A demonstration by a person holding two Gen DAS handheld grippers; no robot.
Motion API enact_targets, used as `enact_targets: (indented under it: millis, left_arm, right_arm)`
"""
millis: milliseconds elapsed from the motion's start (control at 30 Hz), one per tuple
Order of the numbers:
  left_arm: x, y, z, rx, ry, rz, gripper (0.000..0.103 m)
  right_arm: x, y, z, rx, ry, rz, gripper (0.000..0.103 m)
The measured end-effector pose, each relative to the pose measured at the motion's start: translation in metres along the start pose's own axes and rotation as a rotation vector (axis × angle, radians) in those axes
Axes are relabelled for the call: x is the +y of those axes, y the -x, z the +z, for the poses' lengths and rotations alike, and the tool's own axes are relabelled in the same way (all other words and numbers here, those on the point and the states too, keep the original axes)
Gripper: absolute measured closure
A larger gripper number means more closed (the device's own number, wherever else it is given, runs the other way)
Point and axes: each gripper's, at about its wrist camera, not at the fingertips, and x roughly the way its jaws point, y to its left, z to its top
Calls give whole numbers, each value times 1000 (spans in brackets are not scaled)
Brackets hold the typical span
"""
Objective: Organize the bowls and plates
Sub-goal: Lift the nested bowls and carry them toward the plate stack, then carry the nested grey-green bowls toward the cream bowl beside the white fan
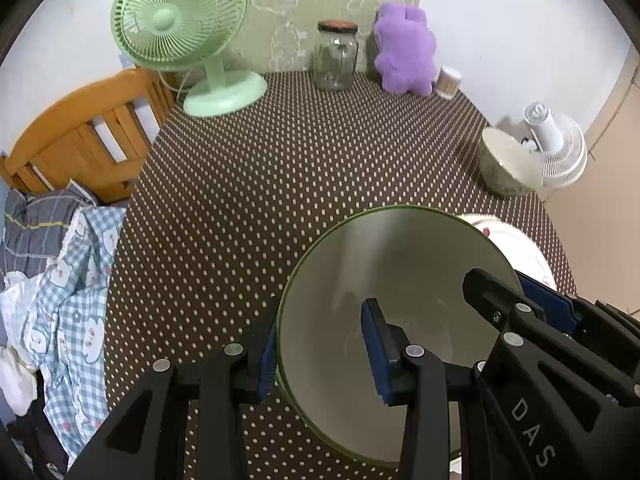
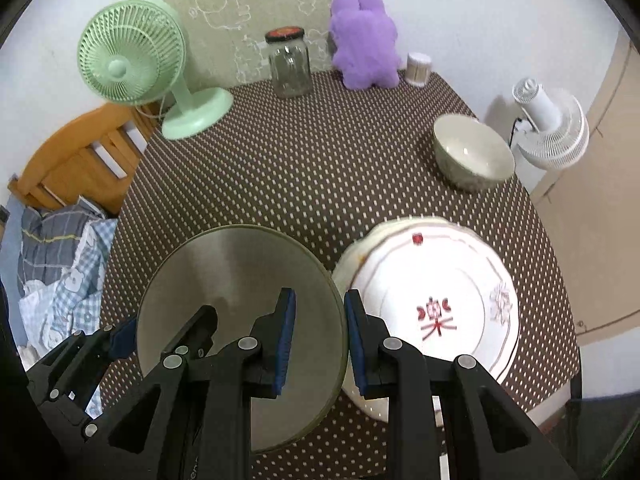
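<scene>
Green plate (image 1: 400, 280) — opposite rims straddled by both grippers' part-open jaws — beside patterned plate (image 2: 436, 312).

A smooth, matt grey-green glaze is shown on the round plate (image 2: 224, 280), while a glossy white ceramic finish is seen on the patterned plate (image 2: 472, 280) and the bowl (image 2: 472, 152). The desk (image 2: 320, 160) is covered in dotted brown cloth, and clear glass is seen in the jar (image 2: 290, 68), fuzzy plush in the purple toy (image 2: 364, 44).
</scene>
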Motion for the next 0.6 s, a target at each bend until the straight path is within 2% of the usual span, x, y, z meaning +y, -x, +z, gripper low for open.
enact_targets:
  millis: [267,600]
  left_arm:
    - [2,-11,-16,39,-3,6,65]
    - [9,-23,-14,40,6,23,65]
  right_arm:
    - [-1,-15,-17,48,-16,-1,74]
    - [6,-30,-18,61,-21,13,74]
